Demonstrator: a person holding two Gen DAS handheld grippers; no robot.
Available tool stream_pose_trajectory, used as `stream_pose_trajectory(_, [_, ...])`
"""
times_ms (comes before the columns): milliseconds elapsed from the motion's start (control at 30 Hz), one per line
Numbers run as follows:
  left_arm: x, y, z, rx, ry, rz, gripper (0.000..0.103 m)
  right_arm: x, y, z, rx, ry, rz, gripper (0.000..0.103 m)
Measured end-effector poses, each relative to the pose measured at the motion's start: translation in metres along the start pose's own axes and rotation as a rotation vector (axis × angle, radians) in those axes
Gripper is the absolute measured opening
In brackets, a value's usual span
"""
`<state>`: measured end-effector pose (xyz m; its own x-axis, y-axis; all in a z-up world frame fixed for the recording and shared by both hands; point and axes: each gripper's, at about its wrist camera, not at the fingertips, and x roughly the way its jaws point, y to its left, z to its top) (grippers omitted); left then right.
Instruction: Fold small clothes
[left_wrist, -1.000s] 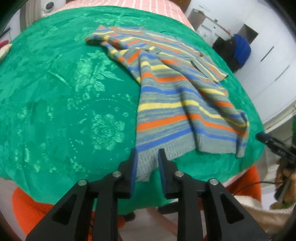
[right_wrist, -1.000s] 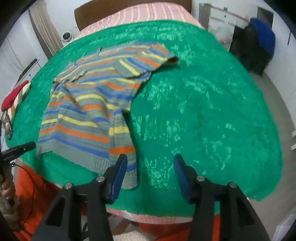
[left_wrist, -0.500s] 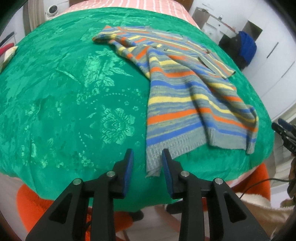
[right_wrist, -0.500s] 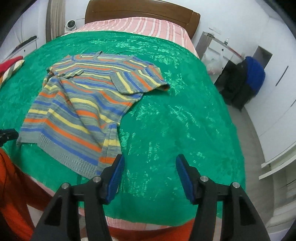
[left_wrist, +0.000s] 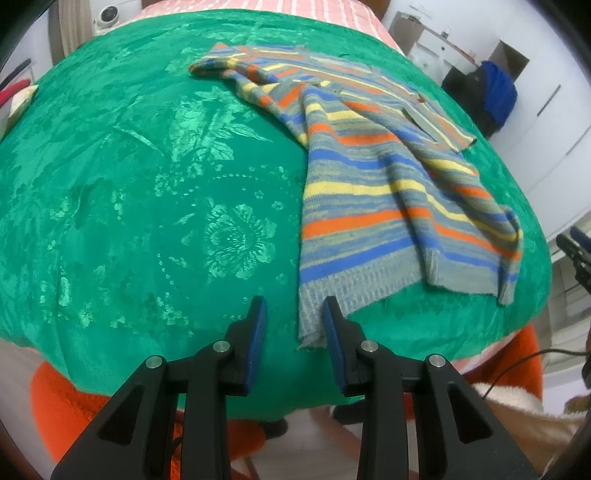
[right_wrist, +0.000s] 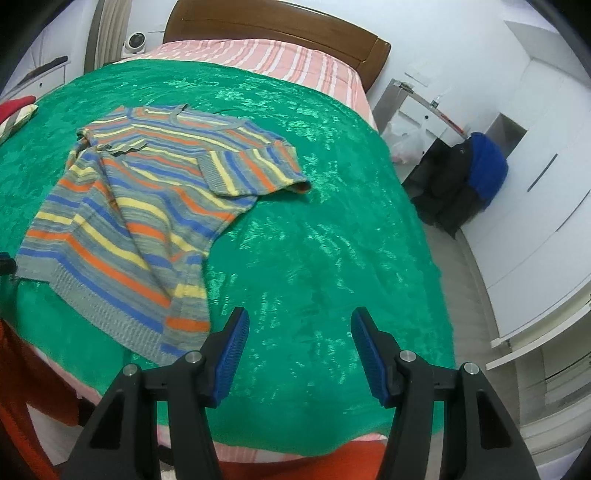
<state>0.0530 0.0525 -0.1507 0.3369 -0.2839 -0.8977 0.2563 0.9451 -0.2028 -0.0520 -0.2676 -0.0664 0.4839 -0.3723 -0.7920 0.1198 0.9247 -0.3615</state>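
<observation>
The sweater (left_wrist: 388, 177) lies on the bed (left_wrist: 147, 184) — soft, limp knit, best pinched at hem corners. Left gripper (left_wrist: 294, 317) jaws narrow, probably clear of the hem; right gripper (right_wrist: 300, 325) wide, empty.

A home bedroom here: a bed (right_wrist: 332, 229) with wooden headboard (right_wrist: 280, 26), green bedspread (right_wrist: 317, 258), and white wardrobe doors (right_wrist: 546, 192) alongside.
</observation>
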Motion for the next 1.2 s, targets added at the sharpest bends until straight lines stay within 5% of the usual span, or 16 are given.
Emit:
stream_pose_trajectory(767, [0.007,-0.009,0.004,0.005,0.007,-0.001,0.035,-0.018,-0.045,0.012,0.078,-0.019,-0.048,0.058])
stream_pose_trajectory(867, [0.004,-0.014,0.007,0.01,-0.006,0.002,0.035,-0.02,-0.031,0.014,0.121,-0.045,0.11,0.059])
stream_pose_trajectory(1000, [-0.001,-0.001,0.007,-0.053,-0.012,0.005,0.035,-0.013,0.037,0.024,0.05,-0.034,0.449,0.059])
stream_pose_trajectory(1200, [-0.03,0.041,0.0,-0.17,-0.079,0.071,0.036,-0.028,0.197,0.032,-0.409,-0.237,0.651,0.059])
